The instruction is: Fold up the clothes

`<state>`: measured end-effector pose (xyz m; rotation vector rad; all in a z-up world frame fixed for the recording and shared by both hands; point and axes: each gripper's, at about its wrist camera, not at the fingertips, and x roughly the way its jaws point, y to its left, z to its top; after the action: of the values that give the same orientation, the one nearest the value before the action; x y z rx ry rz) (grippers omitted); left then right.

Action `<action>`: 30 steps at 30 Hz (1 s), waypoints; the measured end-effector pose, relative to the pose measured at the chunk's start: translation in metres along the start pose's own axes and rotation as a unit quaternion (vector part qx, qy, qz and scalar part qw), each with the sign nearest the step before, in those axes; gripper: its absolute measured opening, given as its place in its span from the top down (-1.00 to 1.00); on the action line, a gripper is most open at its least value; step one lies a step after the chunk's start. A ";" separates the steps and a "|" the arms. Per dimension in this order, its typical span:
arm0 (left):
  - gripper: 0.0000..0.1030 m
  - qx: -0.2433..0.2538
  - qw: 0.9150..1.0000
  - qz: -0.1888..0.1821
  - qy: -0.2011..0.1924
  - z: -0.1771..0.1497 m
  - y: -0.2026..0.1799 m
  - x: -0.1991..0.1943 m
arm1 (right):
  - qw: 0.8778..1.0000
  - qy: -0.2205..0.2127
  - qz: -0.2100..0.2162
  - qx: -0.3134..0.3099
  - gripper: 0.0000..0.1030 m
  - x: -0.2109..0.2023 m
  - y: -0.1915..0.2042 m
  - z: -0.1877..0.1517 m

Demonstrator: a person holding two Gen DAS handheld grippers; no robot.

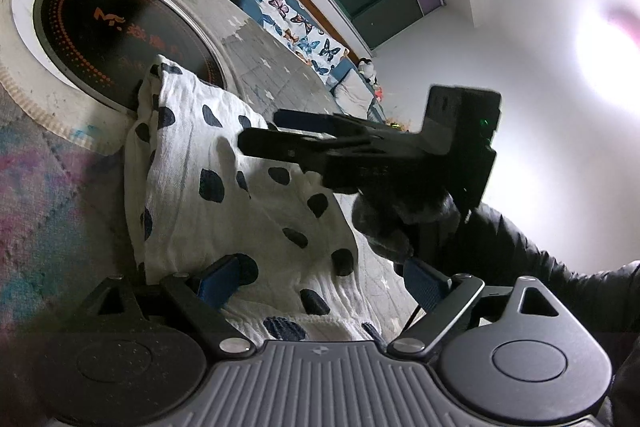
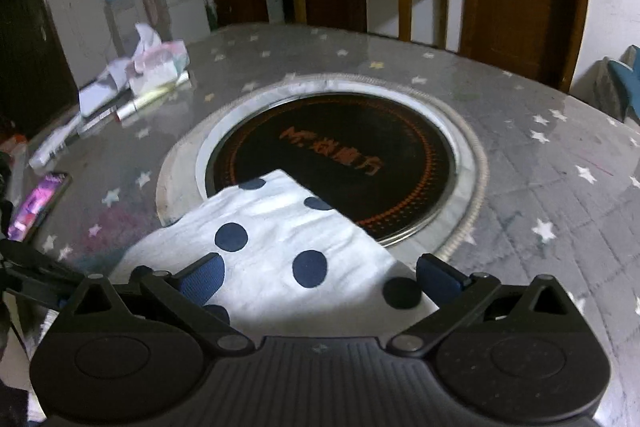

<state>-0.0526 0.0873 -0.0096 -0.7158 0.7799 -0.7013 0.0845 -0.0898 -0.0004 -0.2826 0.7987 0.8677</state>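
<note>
The left gripper (image 1: 324,283) has its two blue pads spread wide apart, one over the near edge of the cloth (image 1: 224,187), the other off its side; nothing sits between them. The right gripper (image 2: 320,277) is likewise spread wide, its two blue pads straddling the cloth (image 2: 272,247) without clamping it. In the left view the right gripper (image 1: 260,131) shows side-on above the cloth, held by a dark-gloved hand (image 1: 400,223), its fingers lying close one behind the other.

There is one cloth: white with dark blue dots, folded into a flat block. It lies on the table (image 2: 540,187), its far corner lapping over the rim of the single round black cooktop (image 2: 360,155) sunk in the middle. The cooktop carries orange writing starting "Mr.", followed by Chinese characters I cannot read surely, ringed by orange dots. The table cover is grey with white stars.

At the table's left edge lie one lit phone (image 2: 38,205) and a heap of papers (image 2: 132,83). A butterfly-print sofa (image 1: 296,23) stands beyond.
</note>
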 end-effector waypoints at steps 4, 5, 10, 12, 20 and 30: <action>-0.78 0.000 1.000 -0.001 0.000 0.001 0.000 0.000 | 1.000 0.027 -0.007 -0.011 -1.00 0.020 0.005 0.001; -0.78 0.000 1.000 -0.001 0.000 0.001 0.000 -0.001 | 0.999 0.029 -0.013 -0.014 -1.00 0.023 0.005 0.001; -0.78 0.000 1.000 -0.001 0.001 0.001 0.000 -0.002 | 0.999 0.036 -0.024 -0.022 -0.99 0.022 0.010 0.008; -0.78 0.000 1.000 -0.001 0.001 0.001 0.000 -0.002 | 0.999 0.031 -0.023 -0.026 -0.99 0.019 0.011 0.015; -0.79 0.000 1.000 0.000 -0.001 -0.003 0.000 -0.003 | 0.998 0.049 -0.004 -0.045 -0.95 0.042 0.024 0.032; -0.80 -0.001 1.000 -0.001 -0.001 -0.002 0.001 -0.002 | 0.999 0.034 0.009 -0.023 -0.82 0.045 0.021 0.043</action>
<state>-0.0546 0.0888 -0.0107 -0.7191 0.7785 -0.7028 0.1076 -0.0287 -0.0015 -0.3470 0.8473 0.8973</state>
